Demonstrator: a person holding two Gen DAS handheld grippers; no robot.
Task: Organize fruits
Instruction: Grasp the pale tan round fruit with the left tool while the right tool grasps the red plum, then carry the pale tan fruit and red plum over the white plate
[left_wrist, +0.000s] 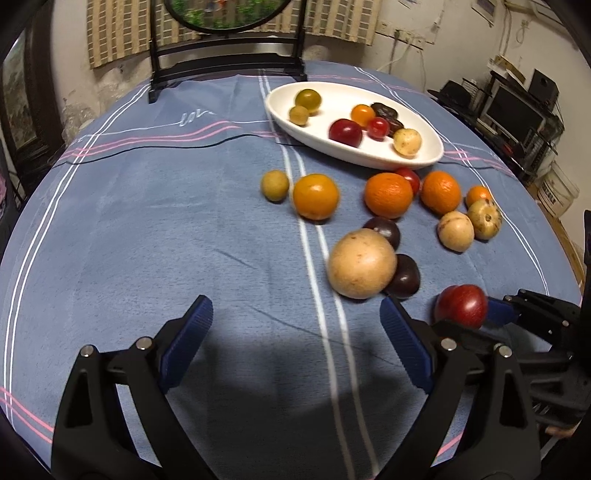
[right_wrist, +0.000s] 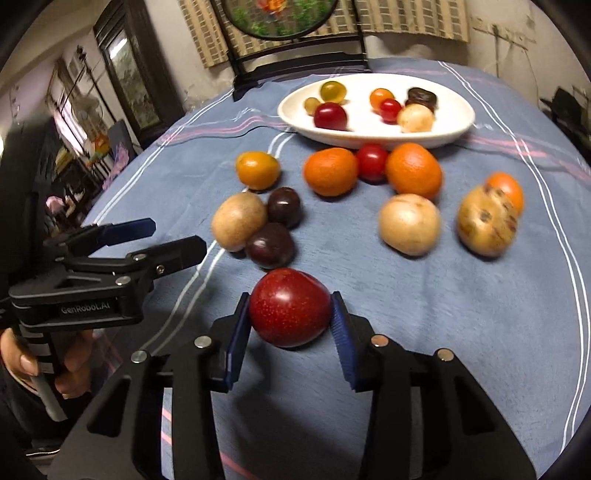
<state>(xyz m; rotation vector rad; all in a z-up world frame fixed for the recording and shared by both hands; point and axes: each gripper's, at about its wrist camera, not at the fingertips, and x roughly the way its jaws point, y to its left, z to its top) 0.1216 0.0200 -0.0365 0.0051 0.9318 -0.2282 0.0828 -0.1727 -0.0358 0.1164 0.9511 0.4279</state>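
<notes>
**Red plum gripped, dish straight ahead**

The red plum (right_wrist: 290, 307) sits between the right gripper (right_wrist: 290, 325) pads, which press both its sides. The white oval dish (right_wrist: 458, 127) lies far, directly beyond the loose fruit. The left gripper (left_wrist: 295, 345) hangs empty, jaws wide apart, near-left.

tongs (right_wrist: 290, 334): black frames | blue ribbed pads | silver rivets | "GenRobot.AI" lettering
</notes>
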